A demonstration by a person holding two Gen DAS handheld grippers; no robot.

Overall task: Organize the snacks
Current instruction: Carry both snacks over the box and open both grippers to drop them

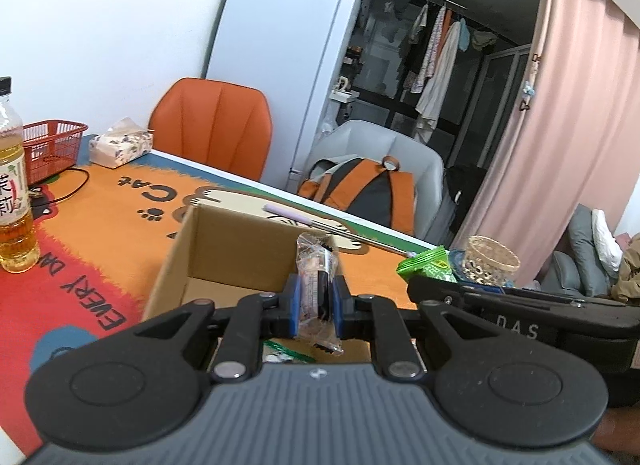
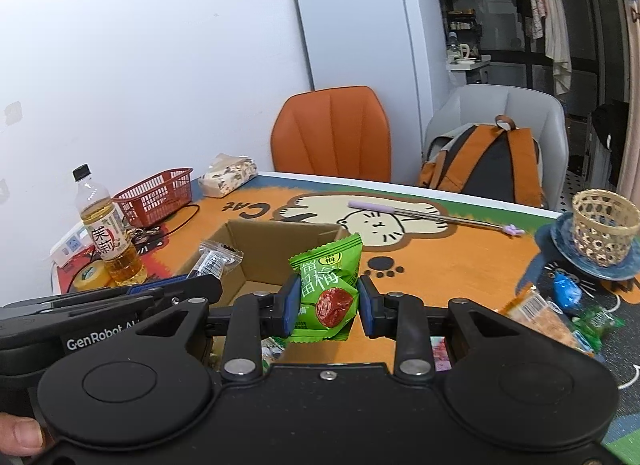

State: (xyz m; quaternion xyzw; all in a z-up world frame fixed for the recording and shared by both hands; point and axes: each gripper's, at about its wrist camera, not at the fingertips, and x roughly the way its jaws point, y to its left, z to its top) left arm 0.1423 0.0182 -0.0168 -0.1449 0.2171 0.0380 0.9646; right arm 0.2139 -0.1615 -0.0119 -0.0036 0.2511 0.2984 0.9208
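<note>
Two grippers, each clamped on one snack above the open cardboard box (image 1: 240,249): left gripper (image 1: 316,301) pinches a clear-wrapped snack bar (image 1: 316,285); right gripper (image 2: 329,305) squeezes a green plum-candy packet (image 2: 328,289). Loose snacks (image 2: 560,317) lie at right on the cat-print mat (image 2: 460,265).

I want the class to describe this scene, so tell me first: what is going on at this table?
A person is sorting snacks with a handheld gripper in each hand. The left gripper is shut on a clear-wrapped snack, and the right gripper is shut on a green plum packet. Both hover at the open cardboard box. More snacks lie loose on the cat-print mat.
</note>
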